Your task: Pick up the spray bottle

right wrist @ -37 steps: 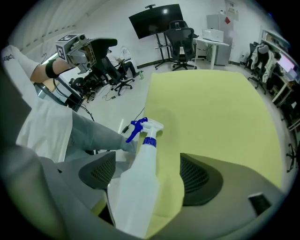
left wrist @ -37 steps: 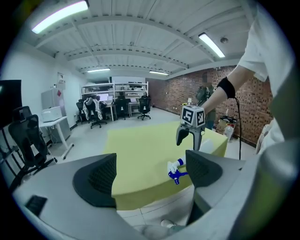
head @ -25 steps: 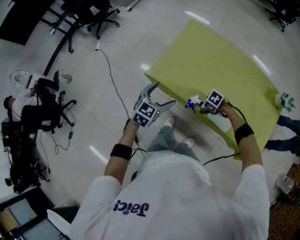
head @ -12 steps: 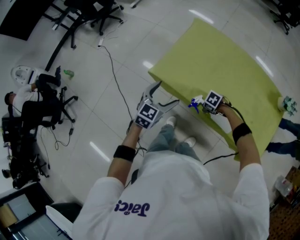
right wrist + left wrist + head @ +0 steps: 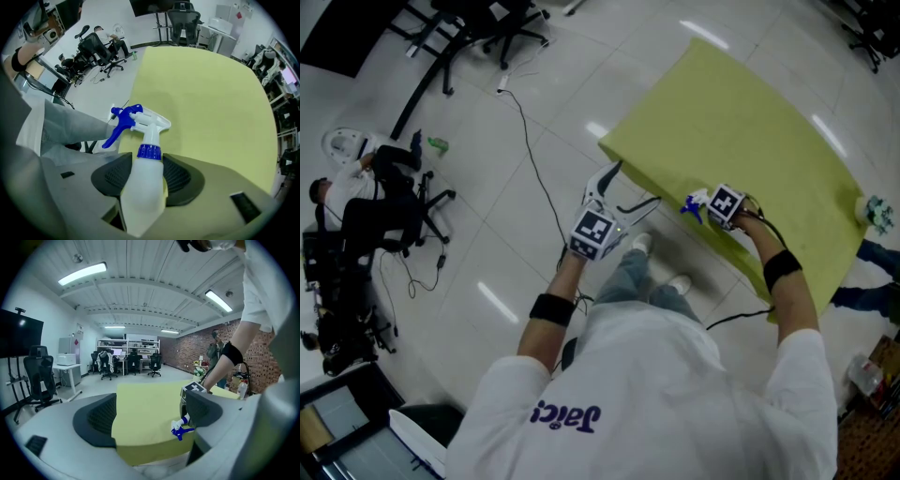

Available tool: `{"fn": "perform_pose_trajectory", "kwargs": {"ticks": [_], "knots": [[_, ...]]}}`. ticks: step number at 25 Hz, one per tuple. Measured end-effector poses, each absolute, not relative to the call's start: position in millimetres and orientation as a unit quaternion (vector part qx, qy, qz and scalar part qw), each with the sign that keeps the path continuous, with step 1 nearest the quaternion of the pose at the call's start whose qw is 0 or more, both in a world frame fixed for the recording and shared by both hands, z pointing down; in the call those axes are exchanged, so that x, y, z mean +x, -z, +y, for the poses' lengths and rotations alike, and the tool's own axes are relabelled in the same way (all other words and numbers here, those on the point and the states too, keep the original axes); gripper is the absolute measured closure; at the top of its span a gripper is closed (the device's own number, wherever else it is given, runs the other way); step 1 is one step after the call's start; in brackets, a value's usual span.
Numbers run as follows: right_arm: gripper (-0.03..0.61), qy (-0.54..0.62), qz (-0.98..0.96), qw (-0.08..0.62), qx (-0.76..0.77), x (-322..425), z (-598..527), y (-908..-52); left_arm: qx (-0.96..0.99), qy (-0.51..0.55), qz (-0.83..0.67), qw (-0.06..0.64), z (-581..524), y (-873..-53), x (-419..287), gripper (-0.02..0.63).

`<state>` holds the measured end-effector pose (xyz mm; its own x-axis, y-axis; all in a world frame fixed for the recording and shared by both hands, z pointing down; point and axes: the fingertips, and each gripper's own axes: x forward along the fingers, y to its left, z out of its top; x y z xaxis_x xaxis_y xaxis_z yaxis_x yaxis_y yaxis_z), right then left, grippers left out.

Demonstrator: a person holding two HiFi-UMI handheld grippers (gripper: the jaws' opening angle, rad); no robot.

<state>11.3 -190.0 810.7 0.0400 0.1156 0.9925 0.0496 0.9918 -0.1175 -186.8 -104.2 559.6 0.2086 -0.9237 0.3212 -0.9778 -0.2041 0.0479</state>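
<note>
Right hand-held gripper, just closed, around spray bottle

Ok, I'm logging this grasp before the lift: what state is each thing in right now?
spray bottle: lying on the table near its edge, clamped at the body.
right gripper: shut on the spray bottle; its jaws have just been closing.
left gripper: open, nothing between its jaws, held off the table's edge.
table: yellow top, bearing the bottle.

Bright ceiling light, fisheye-warped edges
</note>
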Motion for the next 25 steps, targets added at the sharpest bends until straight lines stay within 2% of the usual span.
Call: {"fn": "perform_pose_trajectory", "kwargs": {"ticks": [7, 12, 15, 25], "knots": [[0.368, -0.018, -0.709, 0.704, -0.02, 7, -207, -799, 0.766, -0.1, -0.625, 0.111, -105, -549, -188, 0.14], [0.37, -0.035, -0.76, 0.649, -0.006, -17, -219, -775, 0.768, -0.093, -0.626, 0.097, -110, -537, -189, 0.14], [0.371, -0.055, -0.807, 0.588, -0.016, -45, -217, -756, 0.769, -0.092, -0.626, 0.089, -112, -531, -188, 0.141], [0.374, -0.068, -0.863, 0.498, 0.054, -66, -245, -698, 0.778, -0.075, -0.618, 0.082, -122, -518, -183, 0.141]]}}
